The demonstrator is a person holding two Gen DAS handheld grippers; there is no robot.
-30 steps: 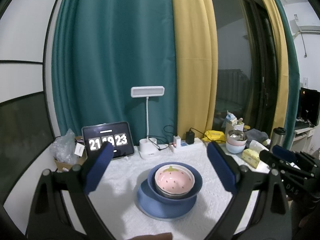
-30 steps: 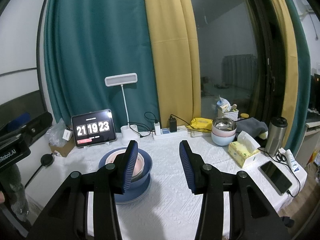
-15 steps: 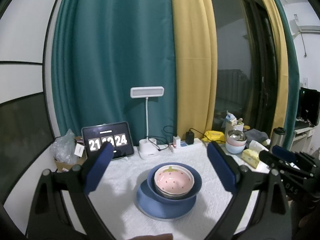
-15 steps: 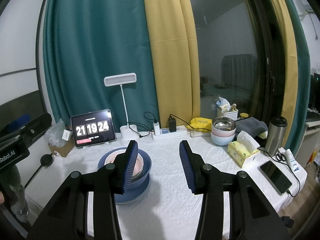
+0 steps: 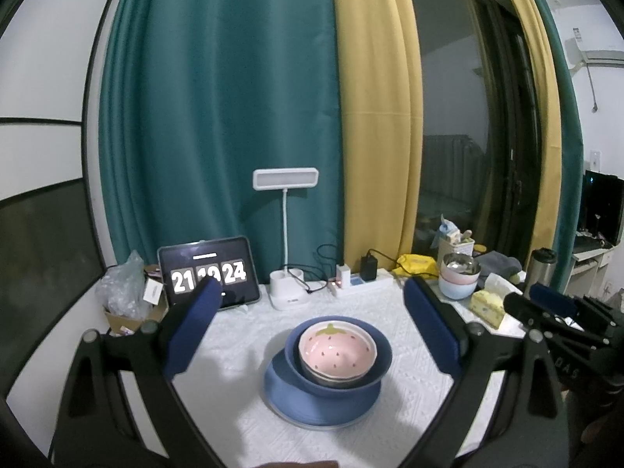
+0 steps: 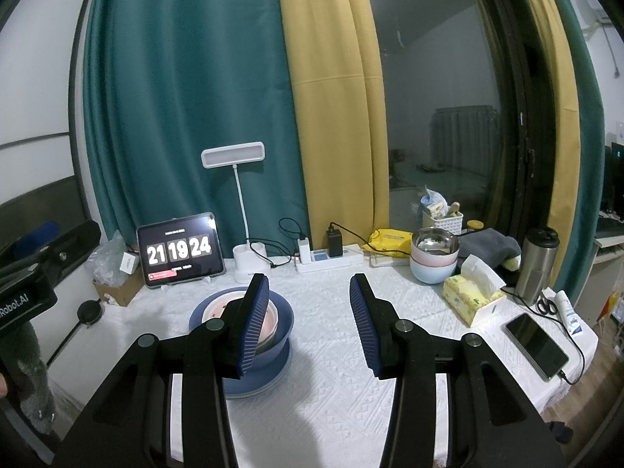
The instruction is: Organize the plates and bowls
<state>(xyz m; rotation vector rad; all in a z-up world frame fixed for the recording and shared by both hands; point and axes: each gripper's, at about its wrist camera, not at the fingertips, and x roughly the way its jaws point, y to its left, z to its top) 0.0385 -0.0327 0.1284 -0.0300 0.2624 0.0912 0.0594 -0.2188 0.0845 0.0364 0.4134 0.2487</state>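
Two grippers hang above the white tablecloth (image 6: 331,351) with nothing between their jaws: the left gripper (image 5: 312,331) has its jaws spread wide, and the right gripper (image 6: 308,327) has its jaws parted more narrowly. Seen from the left gripper, the pink strawberry bowl (image 5: 337,353) sits nested in a blue bowl (image 5: 374,374) on a blue plate (image 5: 284,394), ahead of and between the spread jaws. From the right gripper, that stack lies beyond its left jaw and partly hidden by it, while a second stack of bowls (image 6: 433,261) stands well apart, ahead of the right jaw.
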